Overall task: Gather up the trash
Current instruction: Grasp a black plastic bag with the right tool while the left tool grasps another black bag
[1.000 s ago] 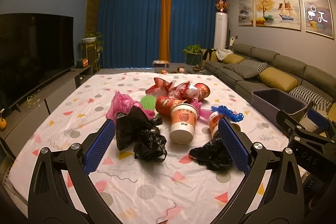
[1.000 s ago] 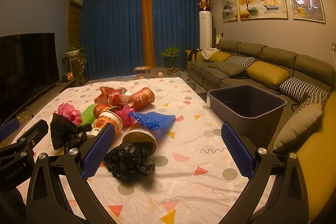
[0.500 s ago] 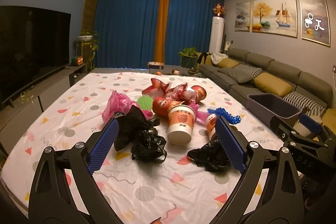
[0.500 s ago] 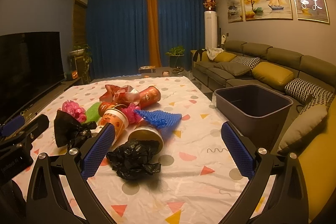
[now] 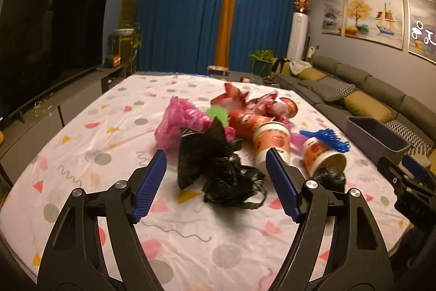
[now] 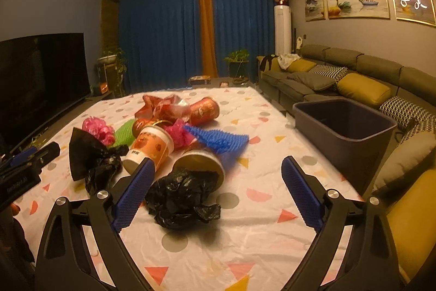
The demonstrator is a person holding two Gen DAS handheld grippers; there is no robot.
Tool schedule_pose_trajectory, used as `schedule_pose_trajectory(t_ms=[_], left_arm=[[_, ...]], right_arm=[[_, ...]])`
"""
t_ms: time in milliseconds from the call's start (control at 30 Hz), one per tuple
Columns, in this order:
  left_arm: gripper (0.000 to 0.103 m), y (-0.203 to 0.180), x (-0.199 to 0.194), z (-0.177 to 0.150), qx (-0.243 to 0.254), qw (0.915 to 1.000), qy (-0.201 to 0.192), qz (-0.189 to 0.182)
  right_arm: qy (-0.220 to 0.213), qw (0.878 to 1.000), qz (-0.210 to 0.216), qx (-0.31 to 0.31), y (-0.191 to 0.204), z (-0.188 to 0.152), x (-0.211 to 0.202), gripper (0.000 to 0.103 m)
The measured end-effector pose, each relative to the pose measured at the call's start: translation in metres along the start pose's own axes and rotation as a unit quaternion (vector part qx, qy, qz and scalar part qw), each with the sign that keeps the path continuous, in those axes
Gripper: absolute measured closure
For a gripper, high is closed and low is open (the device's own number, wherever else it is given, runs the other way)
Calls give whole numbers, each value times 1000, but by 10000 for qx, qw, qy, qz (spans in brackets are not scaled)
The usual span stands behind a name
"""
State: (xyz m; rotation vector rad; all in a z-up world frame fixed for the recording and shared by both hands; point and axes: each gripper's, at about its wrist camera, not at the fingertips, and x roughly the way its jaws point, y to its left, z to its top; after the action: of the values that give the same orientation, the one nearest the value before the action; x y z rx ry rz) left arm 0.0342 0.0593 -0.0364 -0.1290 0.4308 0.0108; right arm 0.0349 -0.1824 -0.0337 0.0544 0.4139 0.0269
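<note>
A pile of trash lies on a table covered with a white tablecloth (image 5: 114, 154) patterned in coloured dots and triangles. The left gripper (image 5: 216, 162) hovers low over the cloth, its blue-padded jaws apart and just narrowing, framing a crumpled black plastic bag (image 5: 218, 168) without touching it; it holds nothing. The right gripper (image 6: 218, 168) also has its jaws wide, just narrowing a little, and is empty; ahead of it lies a second black plastic bag (image 6: 182, 195) spilling from the mouth of a tipped paper cup (image 6: 201, 162). Behind these lie another orange paper cup (image 6: 150, 146), a blue mesh sleeve (image 6: 218, 139), a pink plastic bag (image 5: 179, 124), a green mesh piece (image 5: 216, 115) and red foil wrappers (image 5: 237, 100). A dark grey bin (image 6: 343, 127) stands just beside the table's right edge, in front of a grey sofa (image 6: 354, 78).
</note>
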Motion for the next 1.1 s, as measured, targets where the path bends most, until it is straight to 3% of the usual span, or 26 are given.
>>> schedule_pose_trajectory(t_ms=[100, 533, 733, 933, 1000, 1100], left_arm=[[29, -2, 6, -1, 59, 10000, 34, 34], [29, 2, 37, 13, 90, 9995, 200, 206], [29, 5, 57, 23, 182, 9992, 309, 187], [70, 7, 87, 20, 192, 9966, 783, -155], [90, 7, 92, 18, 163, 9959, 852, -246], [101, 5, 91, 15, 166, 9955, 853, -370]], right_arm=[[179, 9997, 156, 0, 4, -7, 15, 25], [965, 9938, 541, -120, 20, -19, 63, 41], [1227, 9903, 631, -168, 24, -20, 78, 54], [1333, 9878, 785, -180, 25, -21, 83, 65], [1340, 9874, 822, -186, 24, -21, 84, 69], [1340, 9871, 865, -168, 24, -21, 85, 73]])
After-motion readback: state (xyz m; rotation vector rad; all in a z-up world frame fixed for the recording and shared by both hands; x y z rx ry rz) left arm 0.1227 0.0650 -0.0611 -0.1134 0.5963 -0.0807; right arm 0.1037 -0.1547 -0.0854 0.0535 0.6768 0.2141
